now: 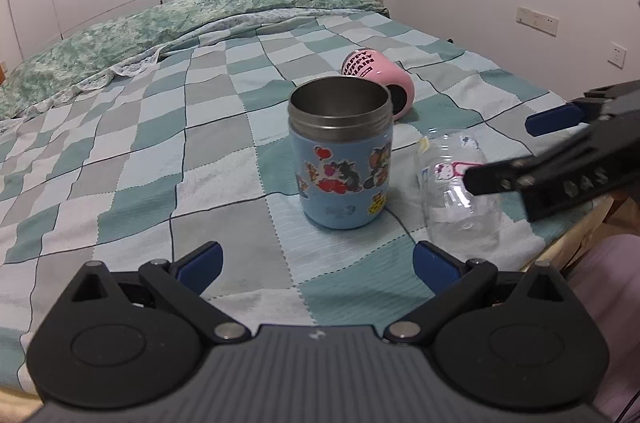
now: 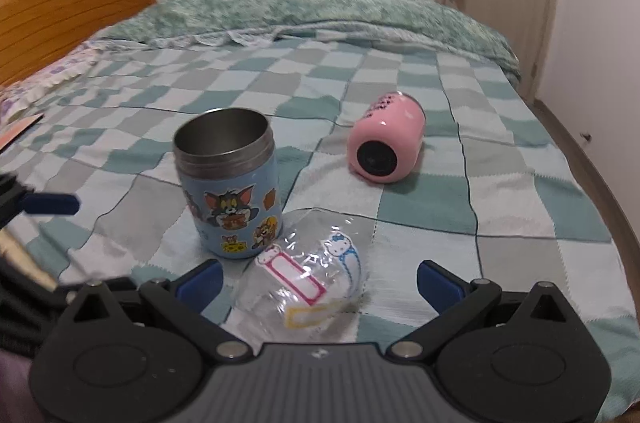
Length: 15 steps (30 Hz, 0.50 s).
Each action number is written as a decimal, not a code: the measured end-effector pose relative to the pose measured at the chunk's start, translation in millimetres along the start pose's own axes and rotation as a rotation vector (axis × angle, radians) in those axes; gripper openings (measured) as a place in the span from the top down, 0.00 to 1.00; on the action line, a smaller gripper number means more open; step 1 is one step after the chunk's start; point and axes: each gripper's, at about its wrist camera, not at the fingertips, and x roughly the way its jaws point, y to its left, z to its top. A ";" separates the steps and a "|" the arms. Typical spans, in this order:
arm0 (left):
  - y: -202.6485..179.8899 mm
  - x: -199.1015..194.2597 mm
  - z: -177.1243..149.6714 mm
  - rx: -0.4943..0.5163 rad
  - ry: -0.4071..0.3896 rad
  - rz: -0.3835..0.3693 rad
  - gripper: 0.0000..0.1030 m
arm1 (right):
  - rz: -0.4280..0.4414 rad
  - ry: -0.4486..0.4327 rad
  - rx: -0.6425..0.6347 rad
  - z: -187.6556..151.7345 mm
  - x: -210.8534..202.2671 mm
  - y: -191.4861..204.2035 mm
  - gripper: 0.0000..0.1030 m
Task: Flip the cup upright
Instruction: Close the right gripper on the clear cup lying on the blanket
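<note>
A blue steel cup (image 1: pixel 341 159) with cartoon stickers stands upright on the checkered bed; it also shows in the right wrist view (image 2: pixel 230 187). A clear glass cup (image 1: pixel 458 189) with stickers lies on its side right of it, and lies between my right gripper's open fingers in the right wrist view (image 2: pixel 306 277). A pink cup (image 1: pixel 378 79) lies on its side behind, bottom toward me (image 2: pixel 386 143). My left gripper (image 1: pixel 318 265) is open and empty, just short of the blue cup. My right gripper (image 2: pixel 318 281) is open around the clear cup.
The checkered blanket (image 1: pixel 140 151) covers the bed, with a green quilt (image 1: pixel 180 19) bunched at the far side. A wooden headboard (image 2: pixel 72 11) stands at left. The bed's edge (image 1: pixel 568 243) runs close on the right.
</note>
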 end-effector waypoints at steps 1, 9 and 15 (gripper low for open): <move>2.6 2.3 -1.5 -0.005 -0.002 -0.003 0.00 | -0.010 0.011 0.018 2.4 5.8 1.6 0.00; 20.9 4.1 -14.4 -0.054 -0.011 -0.028 0.00 | 0.002 0.202 0.119 7.8 64.2 15.1 0.25; 23.4 2.1 -21.9 -0.040 -0.003 -0.030 0.00 | 0.094 0.291 -0.203 19.7 52.6 20.8 0.28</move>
